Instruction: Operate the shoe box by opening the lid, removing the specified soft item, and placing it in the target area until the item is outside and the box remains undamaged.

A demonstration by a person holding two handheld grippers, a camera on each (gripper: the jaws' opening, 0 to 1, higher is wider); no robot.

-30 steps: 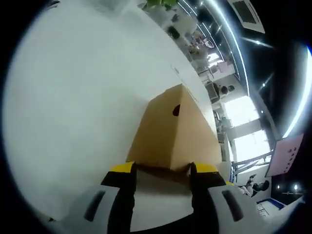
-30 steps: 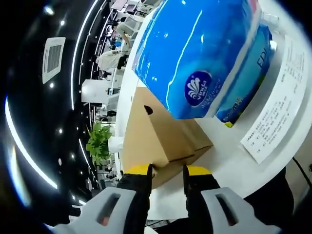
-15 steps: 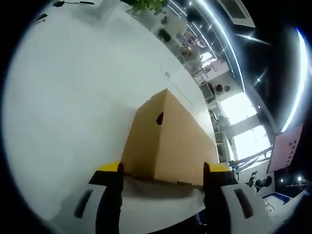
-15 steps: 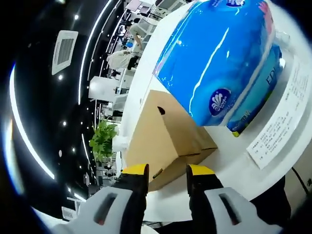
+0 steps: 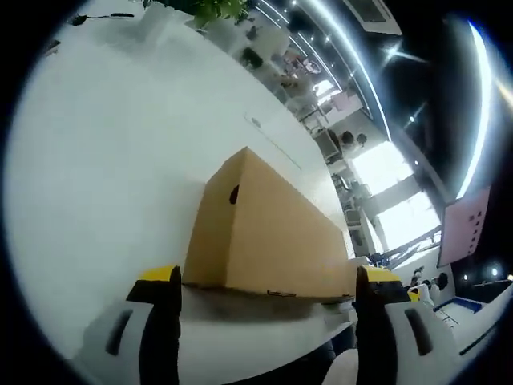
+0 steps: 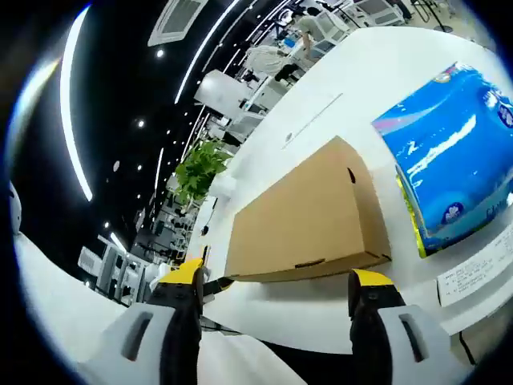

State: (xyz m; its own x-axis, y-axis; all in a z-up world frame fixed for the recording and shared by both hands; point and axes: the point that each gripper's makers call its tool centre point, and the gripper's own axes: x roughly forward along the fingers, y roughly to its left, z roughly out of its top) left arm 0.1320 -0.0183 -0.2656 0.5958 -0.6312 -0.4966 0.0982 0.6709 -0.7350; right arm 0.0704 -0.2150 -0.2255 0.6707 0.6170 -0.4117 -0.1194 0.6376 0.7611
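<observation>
Shoe box (image 5: 264, 241) lies lid down and closed on the white table (image 5: 96, 160); both cameras have drawn back from it since 1 s ago, so it reads smaller now. Left gripper (image 5: 268, 301) jaws, near together at the box's near edge 1 s ago, now stand spread wide just short of that edge, holding nothing. Right gripper (image 6: 272, 301) likewise gone from narrow to wide apart before the box (image 6: 309, 216), with the blue tissue pack (image 6: 445, 172) just beside the box's right end and a printed sheet (image 6: 473, 273) near it.
</observation>
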